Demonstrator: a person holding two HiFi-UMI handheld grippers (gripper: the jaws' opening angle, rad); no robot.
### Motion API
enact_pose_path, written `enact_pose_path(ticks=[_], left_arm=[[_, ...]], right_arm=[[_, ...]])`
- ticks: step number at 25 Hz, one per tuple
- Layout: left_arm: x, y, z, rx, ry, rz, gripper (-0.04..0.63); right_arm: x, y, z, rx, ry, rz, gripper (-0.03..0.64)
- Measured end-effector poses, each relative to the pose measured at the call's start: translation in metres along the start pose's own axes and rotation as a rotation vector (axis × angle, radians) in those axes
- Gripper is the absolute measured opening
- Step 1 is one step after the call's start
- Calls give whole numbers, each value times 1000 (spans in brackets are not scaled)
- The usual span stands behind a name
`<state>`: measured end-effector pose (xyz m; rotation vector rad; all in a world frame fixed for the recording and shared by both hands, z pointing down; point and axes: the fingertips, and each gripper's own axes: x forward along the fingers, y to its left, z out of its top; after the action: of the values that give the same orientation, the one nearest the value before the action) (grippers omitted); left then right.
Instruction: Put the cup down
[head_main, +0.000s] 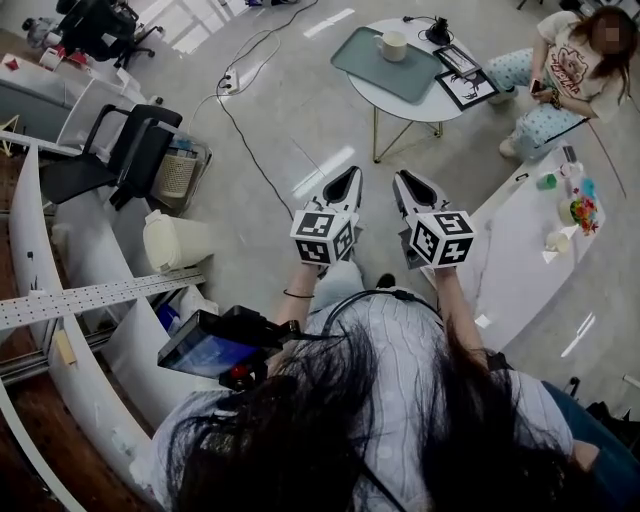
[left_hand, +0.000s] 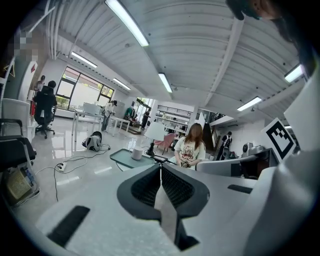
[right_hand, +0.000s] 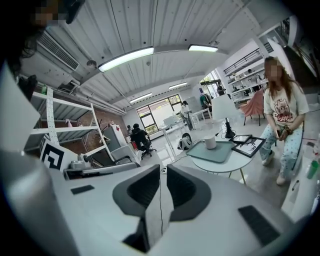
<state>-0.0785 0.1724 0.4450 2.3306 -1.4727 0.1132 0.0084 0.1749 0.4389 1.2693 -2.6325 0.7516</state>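
On the round table (head_main: 432, 112) at upper centre a cup (head_main: 393, 45) stands on a tray (head_main: 370, 62); the left gripper (head_main: 349, 175) and right gripper (head_main: 404, 180) are closed, empty.

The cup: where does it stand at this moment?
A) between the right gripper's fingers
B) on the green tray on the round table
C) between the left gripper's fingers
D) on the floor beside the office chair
B: the cup stands on the green tray on the round table, well apart from the left gripper and right gripper, whose fingers are together with nothing between them.
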Motion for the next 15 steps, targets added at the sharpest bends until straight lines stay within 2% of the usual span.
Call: enact_pose_path(ticks=[15], left_arm=[[-34, -69, -40, 40, 16, -2, 20]], right_arm=[[-74, 5, -32, -23, -26, 25, 52]])
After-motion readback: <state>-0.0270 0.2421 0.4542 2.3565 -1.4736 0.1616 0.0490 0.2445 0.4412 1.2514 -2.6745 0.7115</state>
